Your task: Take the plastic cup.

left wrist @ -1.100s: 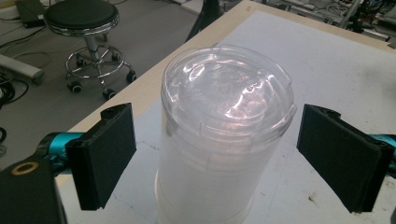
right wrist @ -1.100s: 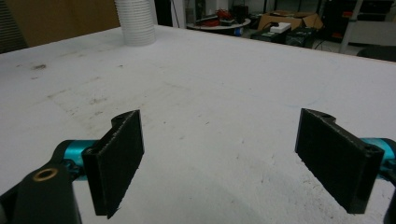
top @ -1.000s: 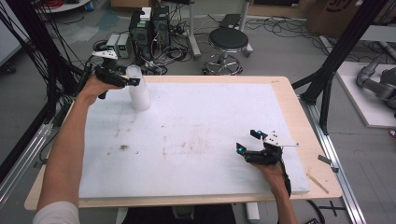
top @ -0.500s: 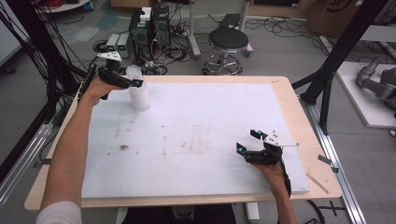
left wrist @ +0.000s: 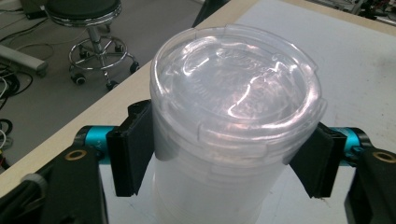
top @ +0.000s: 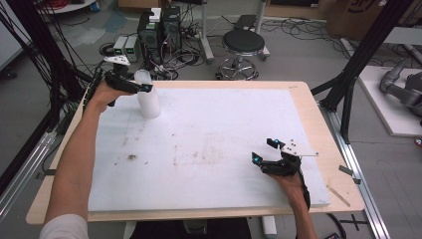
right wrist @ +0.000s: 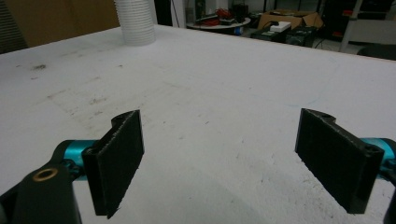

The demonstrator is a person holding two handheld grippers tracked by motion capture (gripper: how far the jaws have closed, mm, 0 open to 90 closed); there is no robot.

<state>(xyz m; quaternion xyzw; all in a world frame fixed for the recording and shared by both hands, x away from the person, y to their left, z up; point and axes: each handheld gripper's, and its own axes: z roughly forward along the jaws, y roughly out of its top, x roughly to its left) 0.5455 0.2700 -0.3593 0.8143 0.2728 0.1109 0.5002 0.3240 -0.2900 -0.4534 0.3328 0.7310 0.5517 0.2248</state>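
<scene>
A stack of clear plastic cups with a domed lid (top: pixel 148 99) stands upright at the far left of the white table sheet (top: pixel 209 144). My left gripper (top: pixel 143 87) reaches it from the left, near its top. In the left gripper view its jaws have just been closing and both black pads (left wrist: pixel 133 154) press on the sides of the cup stack (left wrist: pixel 233 93) just under the lid. My right gripper (top: pixel 263 150) rests low over the sheet at the near right, open, with nothing between its jaws (right wrist: pixel 219 158). The cup stack (right wrist: pixel 135 21) shows far off in the right gripper view.
The sheet lies on a wooden table whose bare rim (top: pixel 318 129) shows at the right. A thin stick (top: pixel 337 195) lies near the right front corner. Beyond the far edge are a stool (top: pixel 243 42), computer boxes (top: pixel 159 25) and cables. Black frame posts (top: pixel 358 59) flank the table.
The left gripper's jaws have drawn in around the top of the cup stack. Both hands have stayed in place.
</scene>
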